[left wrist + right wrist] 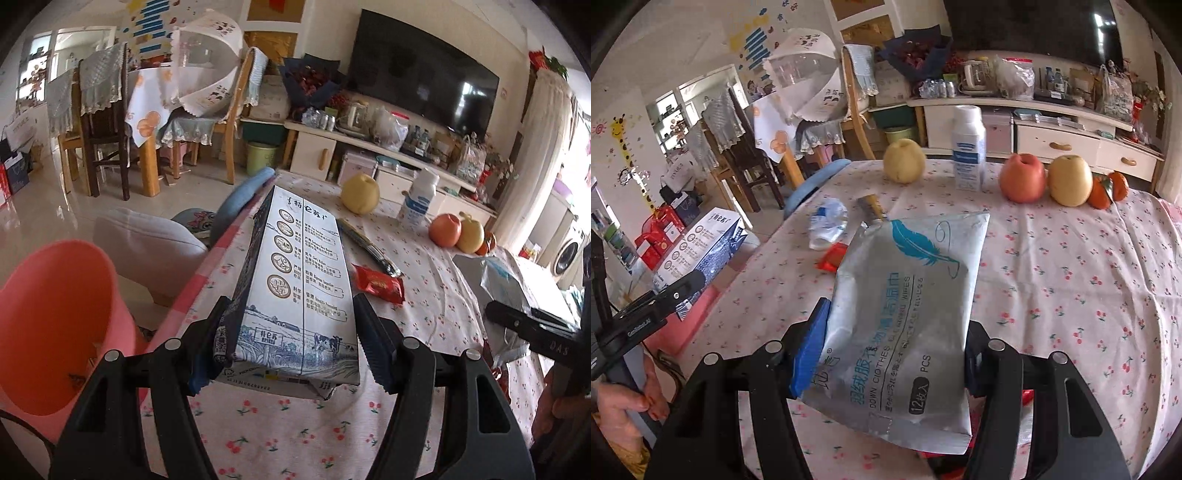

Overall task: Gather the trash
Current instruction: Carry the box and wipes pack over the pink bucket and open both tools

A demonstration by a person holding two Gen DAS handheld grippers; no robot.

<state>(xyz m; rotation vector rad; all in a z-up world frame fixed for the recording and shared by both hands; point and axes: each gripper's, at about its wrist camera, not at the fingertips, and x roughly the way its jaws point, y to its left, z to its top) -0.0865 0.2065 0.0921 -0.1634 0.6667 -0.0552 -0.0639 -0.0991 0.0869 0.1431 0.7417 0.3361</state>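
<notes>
Both my grippers hold trash above the cherry-print table (pixel 1052 266).

My left gripper (pixel 286 345), jaws about half open, clamps a milk carton (pixel 295 280) over the table's edge, beside the pink bin (pixel 55 325). My right gripper (pixel 892 354), likewise half open, grips a silver wipes packet (pixel 908 314); a red wrapper (pixel 378 283) lies on the cloth.

A white tablecloth (pixel 1052 258) is sprinkled with small red cherries. The milk carton (pixel 295 280) is printed in white and dark blue with a farm scene. The wipes pouch (pixel 905 314) is silver, marked with a teal feather. The bin (pixel 48 325) is coral pink. Blue pads are seen on black grippers. The wrapper (pixel 378 282) is red.
</notes>
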